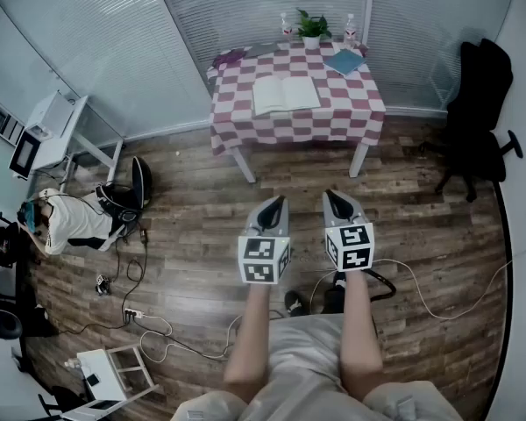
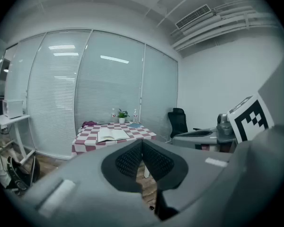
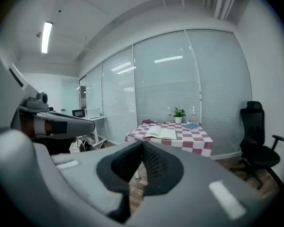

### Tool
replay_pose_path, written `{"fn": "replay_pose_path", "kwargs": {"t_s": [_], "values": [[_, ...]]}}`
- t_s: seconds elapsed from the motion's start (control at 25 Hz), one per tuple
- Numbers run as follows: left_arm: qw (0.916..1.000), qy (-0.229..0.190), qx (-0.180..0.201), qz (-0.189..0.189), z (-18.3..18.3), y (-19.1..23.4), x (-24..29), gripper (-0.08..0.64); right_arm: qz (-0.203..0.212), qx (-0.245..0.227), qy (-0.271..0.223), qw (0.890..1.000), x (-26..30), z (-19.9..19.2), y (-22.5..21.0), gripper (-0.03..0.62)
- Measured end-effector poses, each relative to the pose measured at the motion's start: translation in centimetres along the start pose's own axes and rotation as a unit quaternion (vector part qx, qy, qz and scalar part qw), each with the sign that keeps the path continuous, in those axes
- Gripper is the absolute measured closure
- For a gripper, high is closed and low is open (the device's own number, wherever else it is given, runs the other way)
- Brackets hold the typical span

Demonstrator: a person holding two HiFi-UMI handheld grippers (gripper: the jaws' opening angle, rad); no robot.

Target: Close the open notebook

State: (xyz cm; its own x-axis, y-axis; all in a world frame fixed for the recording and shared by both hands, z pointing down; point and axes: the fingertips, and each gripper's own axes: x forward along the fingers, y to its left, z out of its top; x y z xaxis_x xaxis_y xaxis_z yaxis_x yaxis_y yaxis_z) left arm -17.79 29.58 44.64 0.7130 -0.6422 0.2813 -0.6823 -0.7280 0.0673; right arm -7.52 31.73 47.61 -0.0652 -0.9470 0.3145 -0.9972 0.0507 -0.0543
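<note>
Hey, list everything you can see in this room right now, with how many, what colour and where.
table: one, red-and-white checked cloth, by the far blinds
open notebook: one, white pages, middle of the table
closed book: one, blue, table's back right
potted plant: one, green in a white pot, table's back edge
bottles: two, pale, either side of the plant
cloth: one, purple, table's back left
office chair: one, black, right of the table
desk: one, white, left wall
bag: one, black, floor at left
cables: several, white and black, floor
left gripper: one, grey, shut, empty
right gripper: one, grey, shut, empty
forearms: two, bare, bottom centre
</note>
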Motion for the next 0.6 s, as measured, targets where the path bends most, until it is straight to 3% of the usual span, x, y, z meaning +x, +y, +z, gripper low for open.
{"fn": "replay_pose_path", "kwargs": {"t_s": [0.16, 0.44, 0.6], "values": [[0.9999, -0.01, -0.012, 0.008, 0.0, 2.0, -1.8, 0.552, -0.002, 0.02, -0.015, 1.0, -0.2, 0.4, 1.5, 0.592], [0.9992, -0.014, -0.038, -0.005, -0.6, 2.6, -2.3, 0.554, 0.002, -0.001, 0.008, 1.0, -0.2, 0.3, 1.8, 0.592], [0.9992, -0.015, -0.037, 0.0, -0.6, 3.3, -2.2, 0.554, -0.015, 0.034, 0.013, 0.999, 0.1, 0.4, 0.1, 0.592]]}}
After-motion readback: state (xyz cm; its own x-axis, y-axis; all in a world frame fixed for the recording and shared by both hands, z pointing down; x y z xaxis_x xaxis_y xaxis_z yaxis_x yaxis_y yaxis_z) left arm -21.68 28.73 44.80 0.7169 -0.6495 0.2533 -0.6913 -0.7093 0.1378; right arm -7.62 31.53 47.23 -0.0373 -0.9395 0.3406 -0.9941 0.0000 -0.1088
